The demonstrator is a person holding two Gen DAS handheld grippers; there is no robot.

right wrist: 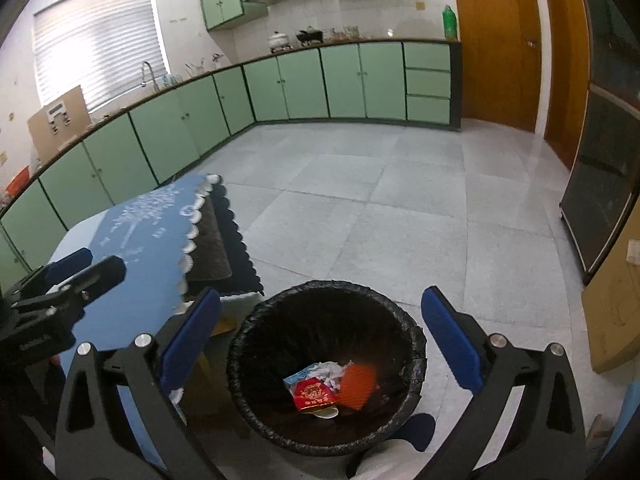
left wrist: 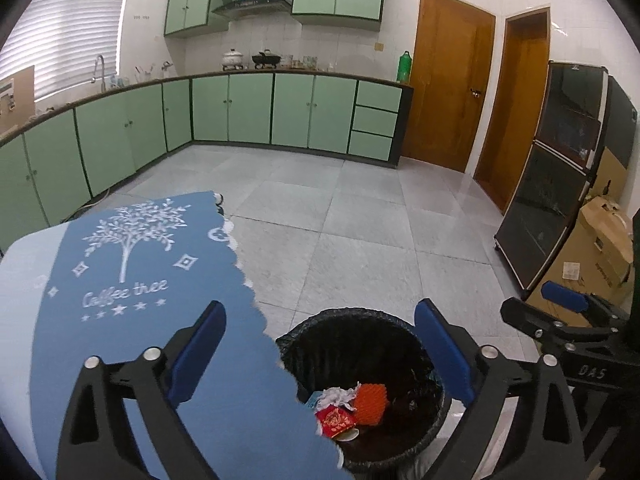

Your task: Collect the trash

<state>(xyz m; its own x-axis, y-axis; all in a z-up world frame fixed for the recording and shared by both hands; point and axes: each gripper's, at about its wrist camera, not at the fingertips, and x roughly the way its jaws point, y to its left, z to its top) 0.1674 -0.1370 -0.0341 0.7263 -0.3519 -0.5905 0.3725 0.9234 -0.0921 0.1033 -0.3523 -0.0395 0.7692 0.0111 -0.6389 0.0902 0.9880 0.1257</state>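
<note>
Above the black-lined trash bin (right wrist: pixel 326 364) both tools hover, and both are empty. Left gripper (left wrist: pixel 320 360): jaws spread wide, nothing between the blue pads. Right gripper (right wrist: pixel 320 344): same story, pads well apart and framing the bin's mouth. That fits a drop; both point down into the opening, so whatever falls goes inside and not onto the floor.

And the trash is in there: a red packet (right wrist: pixel 314 394), an orange mesh piece (right wrist: pixel 358 386) touching it, and crumpled white paper (right wrist: pixel 330 372) just behind, all low on the bin's bottom, well under the rim.

Now the edges. A table with a blue cloth (left wrist: pixel 132 280), its printed tree facing up, stands right beside the bin, and the cloth's scalloped edge overhangs close to the rim on the left. The left gripper sits over that cloth, so a careless sweep could snag it.

To the right and ahead the grey tiled floor (right wrist: pixel 400 208) lies open toward the green cabinets (right wrist: pixel 344 80); I'd judge that the clear way out.
</note>
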